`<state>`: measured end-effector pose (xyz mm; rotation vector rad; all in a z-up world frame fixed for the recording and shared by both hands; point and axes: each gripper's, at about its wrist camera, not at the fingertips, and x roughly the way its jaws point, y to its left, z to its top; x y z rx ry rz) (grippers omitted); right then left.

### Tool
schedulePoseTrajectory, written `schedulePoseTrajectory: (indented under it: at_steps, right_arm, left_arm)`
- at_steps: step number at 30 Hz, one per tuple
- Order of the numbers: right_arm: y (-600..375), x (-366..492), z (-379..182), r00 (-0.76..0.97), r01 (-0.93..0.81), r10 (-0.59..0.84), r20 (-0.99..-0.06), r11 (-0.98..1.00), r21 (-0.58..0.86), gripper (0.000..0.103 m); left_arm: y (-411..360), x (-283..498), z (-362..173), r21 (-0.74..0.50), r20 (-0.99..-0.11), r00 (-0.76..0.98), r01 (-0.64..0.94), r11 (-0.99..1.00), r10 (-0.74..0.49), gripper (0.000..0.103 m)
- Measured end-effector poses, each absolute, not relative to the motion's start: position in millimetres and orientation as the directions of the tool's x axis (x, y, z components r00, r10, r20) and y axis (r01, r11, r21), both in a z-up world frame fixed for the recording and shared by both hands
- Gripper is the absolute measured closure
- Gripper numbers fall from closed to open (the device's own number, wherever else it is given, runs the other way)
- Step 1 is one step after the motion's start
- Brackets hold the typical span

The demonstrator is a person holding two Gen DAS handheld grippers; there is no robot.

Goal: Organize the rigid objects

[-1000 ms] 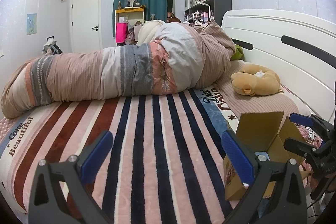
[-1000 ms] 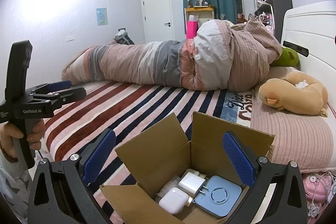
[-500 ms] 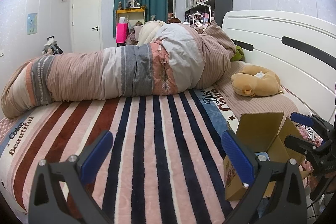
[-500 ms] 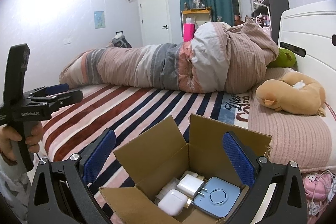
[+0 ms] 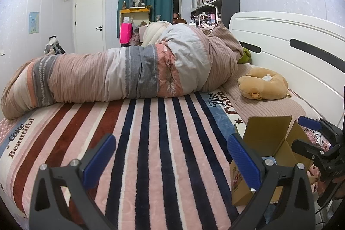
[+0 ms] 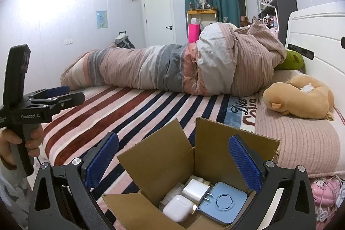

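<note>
The right gripper [image 6: 173, 162] hangs just above the open cardboard box [image 6: 163, 156], with its 2 blue fingers [image 6: 244, 163] spread wide and holding nothing. The box sits at the near edge of the bed [image 6: 138, 109]. Inside it, right below and a bit ahead of the fingers, lie 3 hard little things packed close together: a smooth white earbud case [image 6: 177, 208] with round corners, a white plug block [image 6: 195, 188] with 2 metal prongs, and a flat pale blue square pad [image 6: 223, 204] with a ring on top. The right gripper is much nearer to them than the left, so I think it will reach down first.

The left gripper [image 5: 170, 156] is also wide open and holds nothing. It points over the soft striped blanket [image 5: 151, 143], with the box off to its right side. Farther back lie a rolled quilt [image 6: 172, 70] and a tan plush toy [image 6: 299, 98].
</note>
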<state>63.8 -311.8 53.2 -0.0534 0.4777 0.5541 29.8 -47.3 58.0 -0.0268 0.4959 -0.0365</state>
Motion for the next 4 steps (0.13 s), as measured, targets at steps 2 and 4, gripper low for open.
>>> schedulePoseTrajectory:
  at_steps: [2, 4]
  right_arm:
    - [-311.6, 63.9, 53.2, 0.745, -0.518, 0.493, -0.449, 0.852, 0.076, 0.001]
    - [-311.6, 64.1, 53.2, 0.744, -0.519, 0.496, -0.448, 0.851, 0.08, 0.001]
  left_arm:
    - [-46.8, 28.7, 58.1, -0.037, -0.475, 0.879, 0.026, 0.999, -0.04, 0.0]
    - [-46.2, 28.5, 58.3, -0.037, -0.474, 0.88, 0.025, 0.999, -0.04, 0.001]
